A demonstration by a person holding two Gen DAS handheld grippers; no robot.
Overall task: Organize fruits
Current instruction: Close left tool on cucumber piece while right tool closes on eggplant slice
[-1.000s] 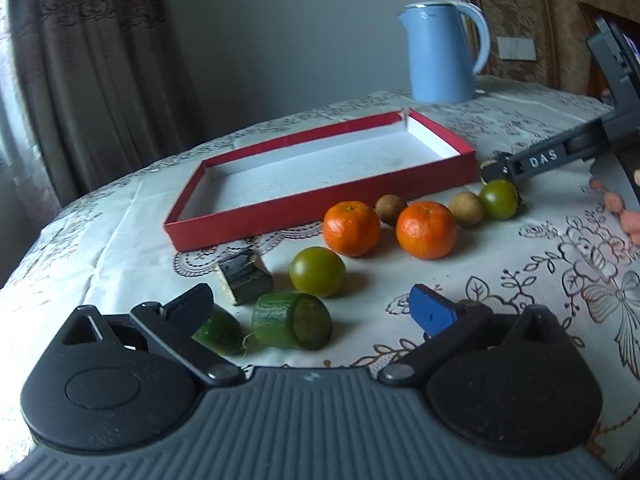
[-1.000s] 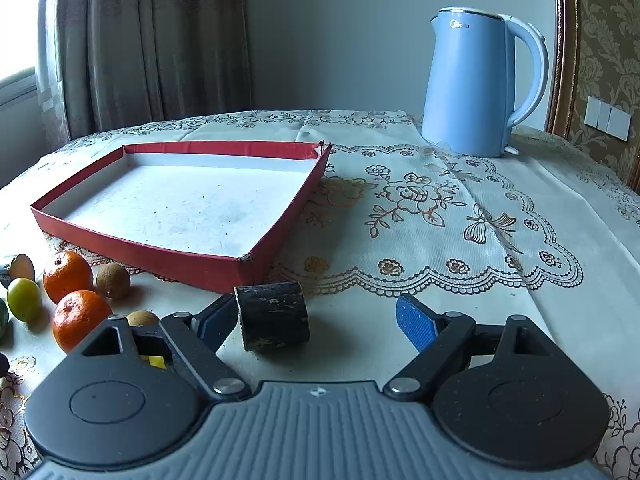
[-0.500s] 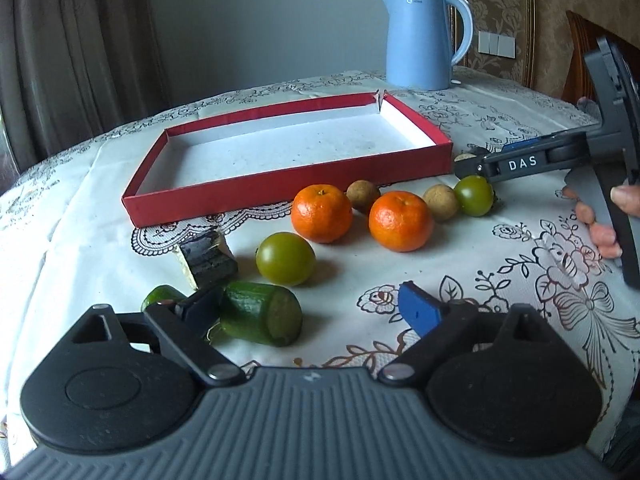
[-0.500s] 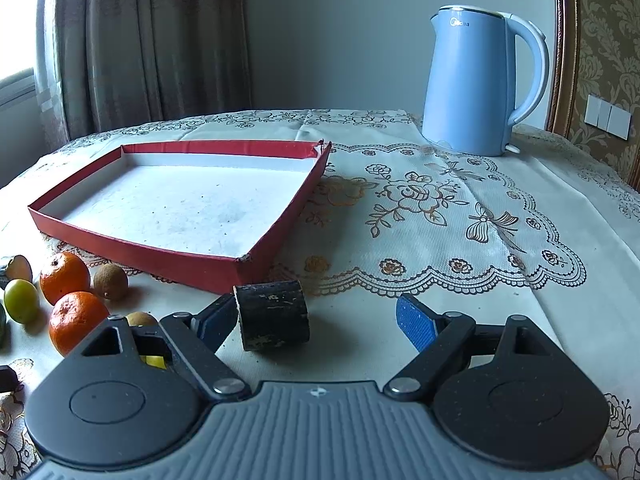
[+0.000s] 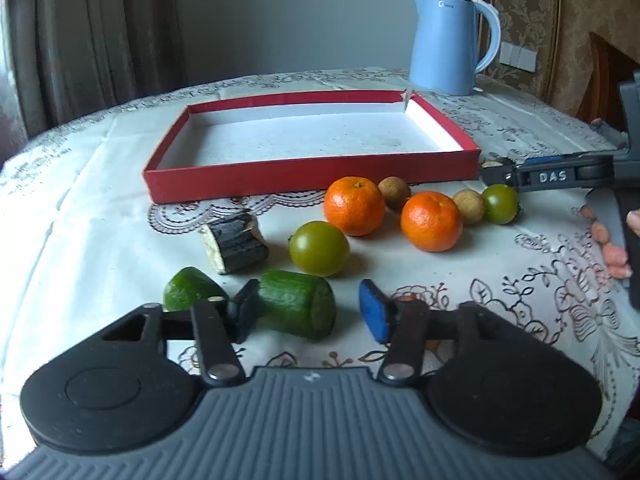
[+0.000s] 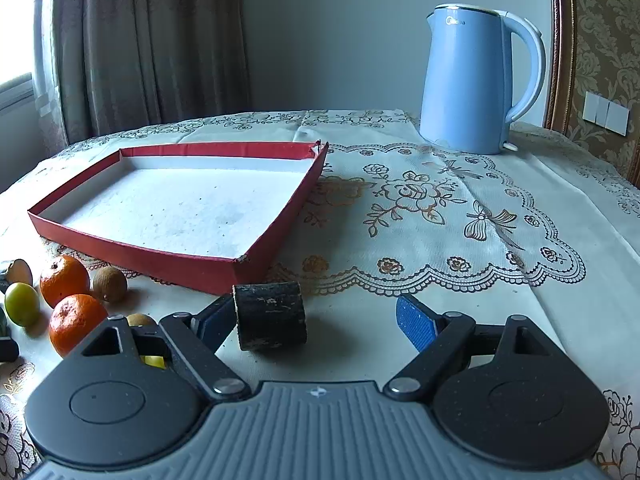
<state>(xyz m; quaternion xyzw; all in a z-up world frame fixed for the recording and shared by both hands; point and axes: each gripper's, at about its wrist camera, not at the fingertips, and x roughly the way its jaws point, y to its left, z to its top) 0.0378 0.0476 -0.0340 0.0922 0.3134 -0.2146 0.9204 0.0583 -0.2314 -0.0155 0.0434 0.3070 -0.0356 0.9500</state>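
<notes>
In the left wrist view my left gripper [image 5: 310, 314] is open, its jaws on either side of a cut green cucumber piece [image 5: 298, 309] lying on the tablecloth; the left pad touches its end. Behind it lie a green tomato [image 5: 319, 248], two oranges [image 5: 354, 205] [image 5: 431, 221], two small brown fruits, another green tomato [image 5: 500, 203], a dark bark-covered chunk [image 5: 234, 242] and a green wedge [image 5: 191, 289]. The empty red tray [image 5: 312, 174] sits beyond. In the right wrist view my right gripper [image 6: 316, 322] is open around a dark cylindrical chunk [image 6: 270, 315], by the red tray's corner [image 6: 240, 266].
A blue electric kettle [image 6: 476, 80] stands at the back right of the round table, also visible in the left wrist view [image 5: 448, 42]. Curtains hang behind on the left. The right gripper's body [image 5: 560, 176] and the person's fingers show at the right edge.
My left gripper has swung right and moved in, so the cucumber piece now lies between its jaws. The right gripper has barely moved.
</notes>
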